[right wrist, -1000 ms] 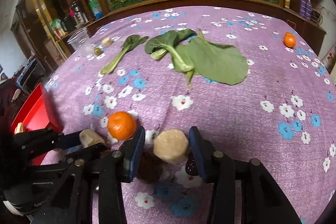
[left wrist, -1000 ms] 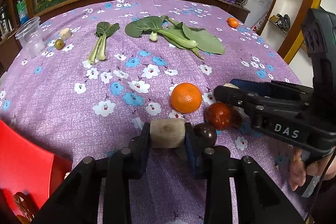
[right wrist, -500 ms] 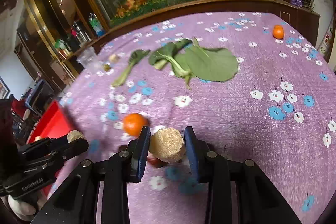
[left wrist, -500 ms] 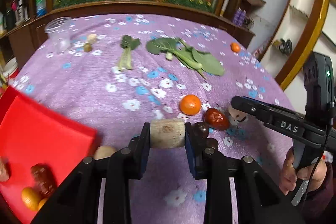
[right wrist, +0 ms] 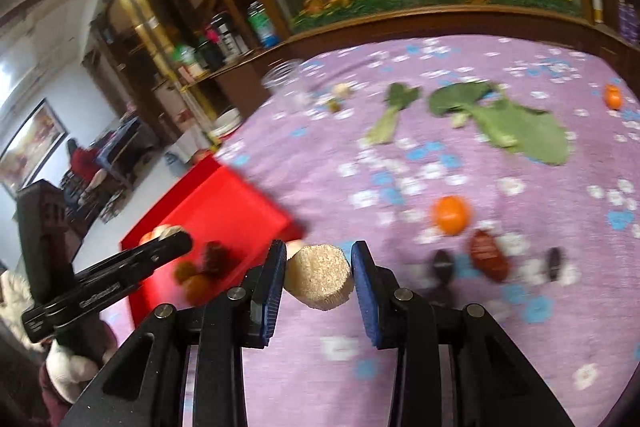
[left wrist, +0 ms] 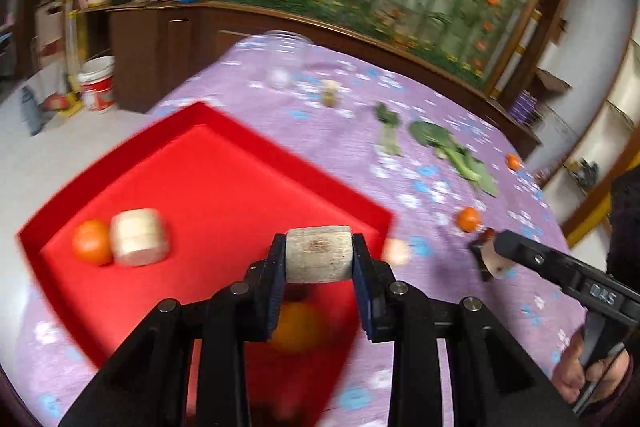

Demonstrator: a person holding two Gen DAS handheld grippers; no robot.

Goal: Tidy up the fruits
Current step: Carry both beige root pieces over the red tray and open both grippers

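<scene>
- Left gripper: jaws closed on a pale cylindrical chunk, pressed flat against both pads; chunk held lengthwise across the gap, above the red tray.
- Tray contents, left wrist view: an orange touching a stacked pale block near the left corner; another orange fruit below the jaws, blurred.
- Right gripper: jaws partly closed around a tan round slice, grainy cut face toward the camera. Left pad touches it; contact at the right pad unclear.
- Right gripper sits over the purple cloth, just beside the tray's near corner.
- On the cloth right of the right gripper: loose orange, red date just below it, two dark fruits flanking the date.
- Far side of the cloth: leafy greens, small orange near the edge, clear cup.
- Both views motion-blurred; small items near the cup not identifiable.
</scene>
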